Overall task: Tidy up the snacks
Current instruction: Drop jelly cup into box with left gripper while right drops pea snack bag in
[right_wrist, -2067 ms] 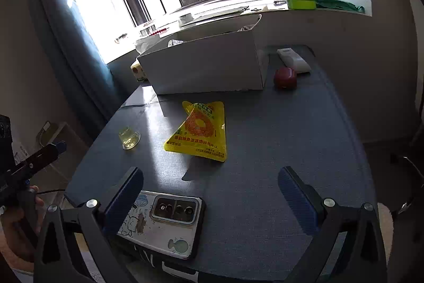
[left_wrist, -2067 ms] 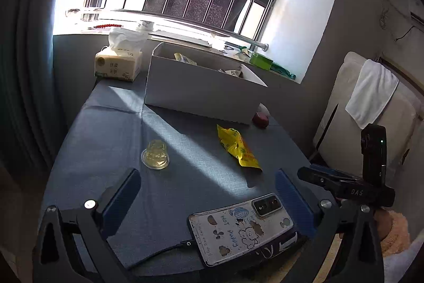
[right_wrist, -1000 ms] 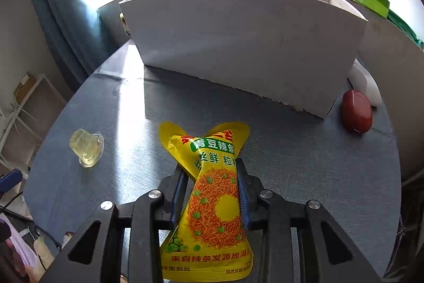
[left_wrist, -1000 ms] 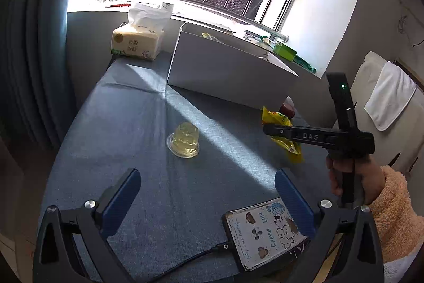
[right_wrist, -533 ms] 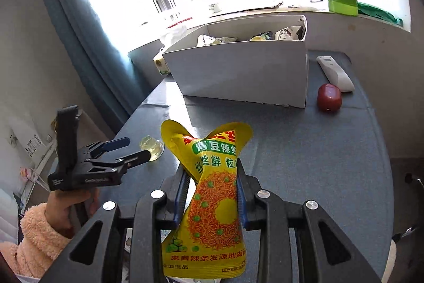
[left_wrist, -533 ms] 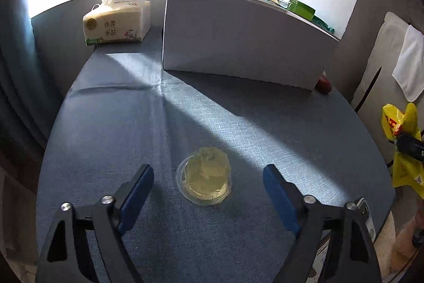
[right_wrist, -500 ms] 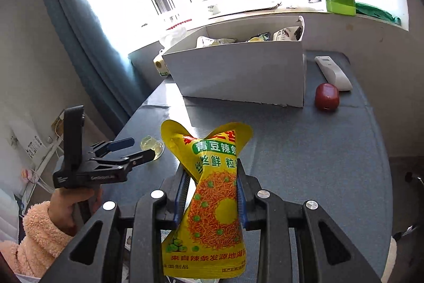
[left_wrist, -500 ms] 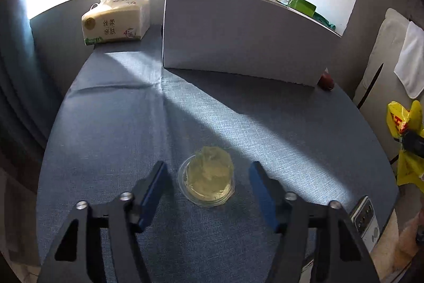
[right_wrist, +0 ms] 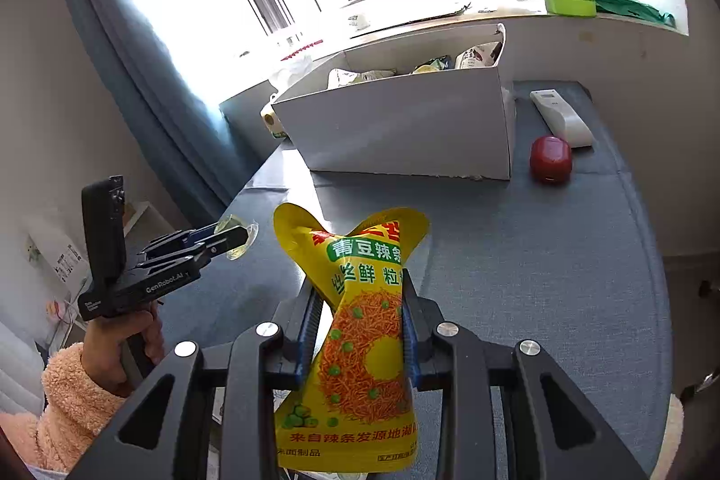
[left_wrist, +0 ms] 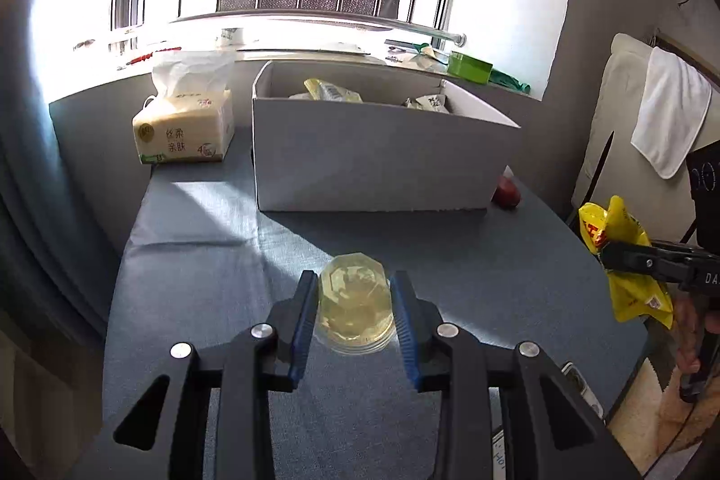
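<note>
My left gripper (left_wrist: 354,309) is shut on a clear jelly cup (left_wrist: 355,300) and holds it over the blue table (left_wrist: 202,255). The cup also shows in the right wrist view (right_wrist: 238,239), clamped in the left gripper (right_wrist: 227,236). My right gripper (right_wrist: 360,322) is shut on a yellow snack bag (right_wrist: 360,345) and holds it above the table's front. The bag also shows in the left wrist view (left_wrist: 625,259), at the far right. The white box (left_wrist: 382,160) with several snack packs stands at the back of the table (right_wrist: 405,129).
A tissue pack (left_wrist: 184,129) stands left of the box. A red round object (right_wrist: 550,159) and a white remote (right_wrist: 560,118) lie right of the box. A phone (left_wrist: 580,385) lies at the table's front edge. A chair with a white towel (left_wrist: 670,111) stands on the right.
My left gripper has shut on the jelly cup and lifted it off the table. My right gripper still holds the yellow bag aloft, almost unmoved.
</note>
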Demonstrator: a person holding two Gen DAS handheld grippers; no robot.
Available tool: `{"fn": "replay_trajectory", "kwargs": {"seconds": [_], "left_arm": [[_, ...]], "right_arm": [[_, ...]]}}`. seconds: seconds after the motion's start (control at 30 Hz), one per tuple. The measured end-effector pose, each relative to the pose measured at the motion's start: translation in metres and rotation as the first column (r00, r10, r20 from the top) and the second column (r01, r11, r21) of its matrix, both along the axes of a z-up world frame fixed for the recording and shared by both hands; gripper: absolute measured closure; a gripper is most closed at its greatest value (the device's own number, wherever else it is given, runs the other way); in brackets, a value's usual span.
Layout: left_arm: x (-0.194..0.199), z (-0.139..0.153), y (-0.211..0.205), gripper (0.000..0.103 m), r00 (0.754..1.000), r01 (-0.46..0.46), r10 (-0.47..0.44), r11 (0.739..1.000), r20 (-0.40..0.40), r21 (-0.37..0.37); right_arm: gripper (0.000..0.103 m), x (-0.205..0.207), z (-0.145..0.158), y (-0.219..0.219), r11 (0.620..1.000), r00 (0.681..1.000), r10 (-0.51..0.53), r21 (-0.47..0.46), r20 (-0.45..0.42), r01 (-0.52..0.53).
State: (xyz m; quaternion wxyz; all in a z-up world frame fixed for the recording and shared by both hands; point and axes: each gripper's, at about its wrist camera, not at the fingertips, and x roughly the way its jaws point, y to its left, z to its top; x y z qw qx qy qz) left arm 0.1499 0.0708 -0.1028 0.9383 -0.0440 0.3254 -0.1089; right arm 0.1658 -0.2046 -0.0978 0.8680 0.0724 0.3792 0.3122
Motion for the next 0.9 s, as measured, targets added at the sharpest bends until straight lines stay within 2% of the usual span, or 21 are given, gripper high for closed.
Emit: {"fn": "replay_trajectory", "kwargs": {"seconds": [0.2, 0.3, 0.4, 0.53, 0.6, 0.67, 0.7, 0.73, 0.77, 0.8, 0.83, 0.87, 0.9], "left_arm": [[0.042, 0.06, -0.009, 0.067, 0.994, 0.053, -0.052, 0.998, 0.097, -0.016], [0.081, 0.089, -0.014, 0.067, 0.989, 0.082, -0.076, 0.996, 0.127, -0.047], [0.128, 0.109, -0.022, 0.067, 0.988, 0.091, -0.085, 0.995, 0.13, -0.042], [0.182, 0.118, -0.034, 0.067, 0.991, 0.09, -0.087, 0.996, 0.1, -0.023], [0.202, 0.116, -0.04, 0.067, 0.993, 0.084, -0.085, 0.996, 0.085, 0.011], [0.22, 0.106, -0.041, 0.066, 0.996, 0.077, -0.077, 0.997, 0.051, 0.014], [0.228, 0.101, -0.041, 0.065, 0.996, 0.081, -0.082, 0.997, 0.026, 0.006], [0.235, 0.093, -0.042, 0.058, 0.997, 0.077, -0.077, 0.997, -0.008, 0.002], [0.239, 0.086, -0.042, 0.028, 0.997, 0.058, -0.058, 0.998, -0.041, 0.008], [0.239, 0.08, -0.04, 0.01, 0.998, 0.032, -0.031, 0.999, -0.049, 0.012], [0.236, 0.077, -0.037, 0.0, 0.999, 0.013, -0.013, 1.0, -0.035, 0.008], [0.234, 0.075, -0.035, 0.0, 0.999, 0.012, -0.013, 1.0, -0.032, -0.003], [0.232, 0.075, -0.032, 0.0, 0.999, 0.019, -0.02, 1.0, -0.029, -0.018]], "right_arm": [[0.069, 0.043, 0.039, 0.004, 0.999, 0.998, -0.012, 0.032, 0.054, 0.01], [0.069, 0.078, 0.063, 0.009, 0.998, 0.996, -0.028, 0.052, 0.08, 0.024], [0.069, 0.127, 0.079, 0.015, 0.994, 0.997, -0.053, 0.099, 0.062, 0.047], [0.069, 0.191, 0.086, 0.018, 0.991, 0.995, -0.098, 0.096, 0.007, 0.097], [0.069, 0.214, 0.087, 0.017, 0.988, 0.993, -0.116, 0.099, -0.01, 0.116], [0.069, 0.233, 0.083, 0.019, 0.988, 0.993, -0.116, 0.096, -0.032, 0.118], [0.069, 0.24, 0.081, 0.02, 0.989, 0.992, -0.119, 0.085, -0.038, 0.122], [0.069, 0.245, 0.079, 0.019, 0.988, 0.991, -0.132, 0.077, -0.037, 0.134], [0.061, 0.249, 0.076, 0.019, 0.986, 0.988, -0.147, 0.077, -0.036, 0.15], [0.031, 0.253, 0.073, 0.017, 0.982, 0.985, -0.166, 0.078, -0.044, 0.169], [0.014, 0.256, 0.071, 0.013, 0.978, 0.983, -0.177, 0.102, -0.056, 0.182], [0.0, 0.256, 0.069, 0.009, 0.972, 0.982, -0.179, 0.143, -0.06, 0.186], [0.0, 0.256, 0.067, 0.005, 0.968, 0.982, -0.175, 0.166, -0.074, 0.186]]}}
